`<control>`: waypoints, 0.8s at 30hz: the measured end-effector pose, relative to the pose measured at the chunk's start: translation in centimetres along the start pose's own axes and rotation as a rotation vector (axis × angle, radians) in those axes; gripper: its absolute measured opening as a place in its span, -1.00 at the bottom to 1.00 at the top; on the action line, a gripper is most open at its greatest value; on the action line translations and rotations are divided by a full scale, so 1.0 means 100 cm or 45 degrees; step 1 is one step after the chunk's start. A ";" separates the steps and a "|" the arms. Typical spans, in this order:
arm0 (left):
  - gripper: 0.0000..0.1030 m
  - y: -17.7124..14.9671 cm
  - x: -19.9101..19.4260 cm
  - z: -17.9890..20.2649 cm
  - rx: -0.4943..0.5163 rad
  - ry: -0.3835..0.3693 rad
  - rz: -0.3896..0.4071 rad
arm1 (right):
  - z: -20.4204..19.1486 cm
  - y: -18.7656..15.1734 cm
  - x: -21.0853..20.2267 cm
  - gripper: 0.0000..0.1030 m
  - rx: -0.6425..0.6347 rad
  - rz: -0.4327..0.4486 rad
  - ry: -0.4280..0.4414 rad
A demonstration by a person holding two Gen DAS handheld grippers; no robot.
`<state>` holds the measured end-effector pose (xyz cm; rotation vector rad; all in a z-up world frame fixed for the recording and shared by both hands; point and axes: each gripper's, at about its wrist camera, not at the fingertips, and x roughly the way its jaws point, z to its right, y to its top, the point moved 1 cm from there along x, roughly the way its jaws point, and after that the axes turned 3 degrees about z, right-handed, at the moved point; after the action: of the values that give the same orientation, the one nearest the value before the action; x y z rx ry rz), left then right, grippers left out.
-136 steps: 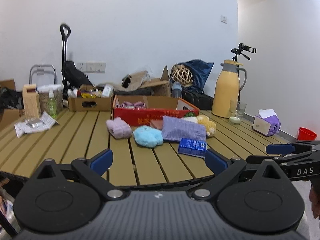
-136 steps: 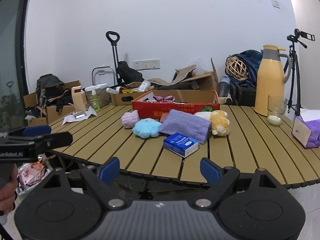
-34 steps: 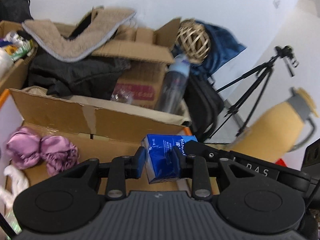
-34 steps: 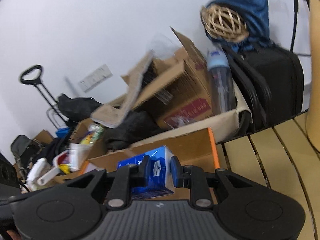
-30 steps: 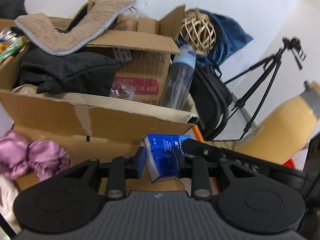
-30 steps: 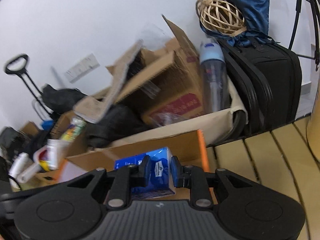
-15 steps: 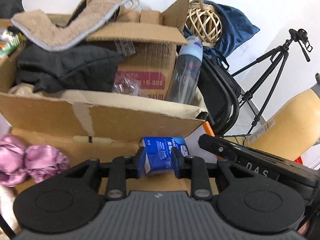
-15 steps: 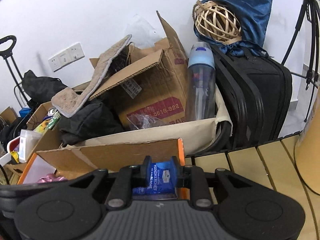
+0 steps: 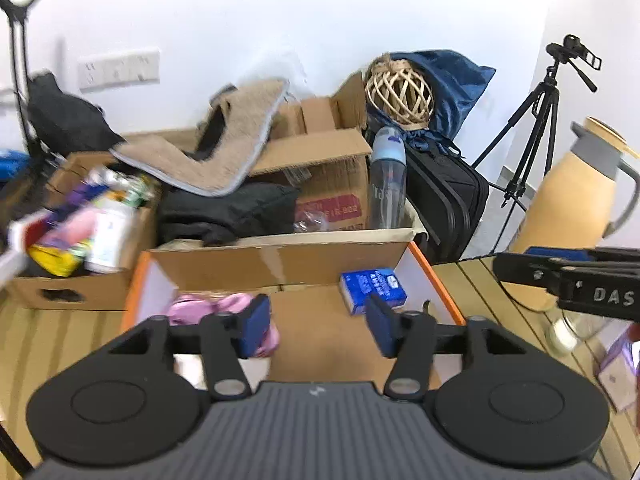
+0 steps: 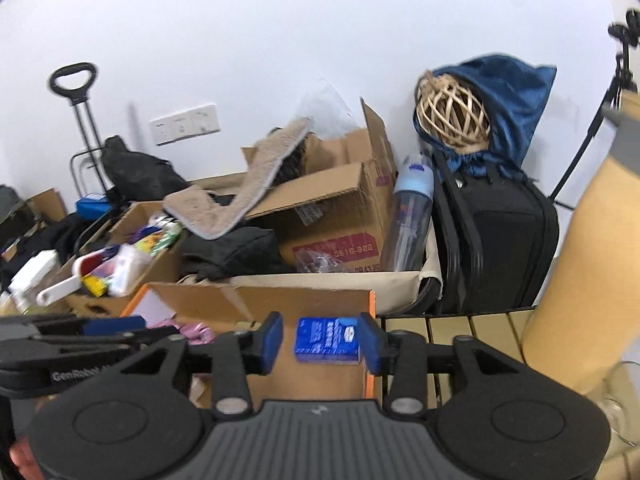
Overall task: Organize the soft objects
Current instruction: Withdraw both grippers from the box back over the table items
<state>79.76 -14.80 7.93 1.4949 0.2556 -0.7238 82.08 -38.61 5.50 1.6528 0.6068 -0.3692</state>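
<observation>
A blue tissue pack (image 9: 372, 290) lies on the floor of the orange-rimmed cardboard box (image 9: 436, 280), in its back right corner. A pink cloth (image 9: 216, 306) lies at the box's left side. My left gripper (image 9: 318, 330) hovers over the box, its jaws opening with nothing between them. The jaws of my right gripper (image 10: 320, 342) are opening too. The blue tissue pack (image 10: 326, 340) shows in the gap between its fingers but rests in the box (image 10: 370, 312) below, and the pads do not press on it. Each gripper appears in the other's view, the right gripper (image 9: 560, 276) and the left gripper (image 10: 100, 332).
Behind the box stand open cartons with a beige mat (image 9: 224, 152), black clothing (image 9: 224, 212) and a water bottle (image 9: 386, 176). A black suitcase (image 9: 444, 196), wicker ball (image 9: 400, 92) and tripod (image 9: 532, 120) stand behind. On the slatted table stand a yellow thermos (image 9: 572, 208) and a glass (image 9: 576, 330).
Both grippers held the blue pack together over the box. Both have since opened, let it go and drawn back and up; the pack lies in the box.
</observation>
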 end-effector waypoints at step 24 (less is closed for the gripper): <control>1.00 -0.192 -0.280 -0.007 0.080 0.153 0.445 | -0.069 -0.171 -0.264 0.70 -0.261 0.363 0.025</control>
<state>47.30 -4.77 8.47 1.5932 0.0585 -0.3662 50.14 -35.13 7.61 1.5198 0.4012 -0.0807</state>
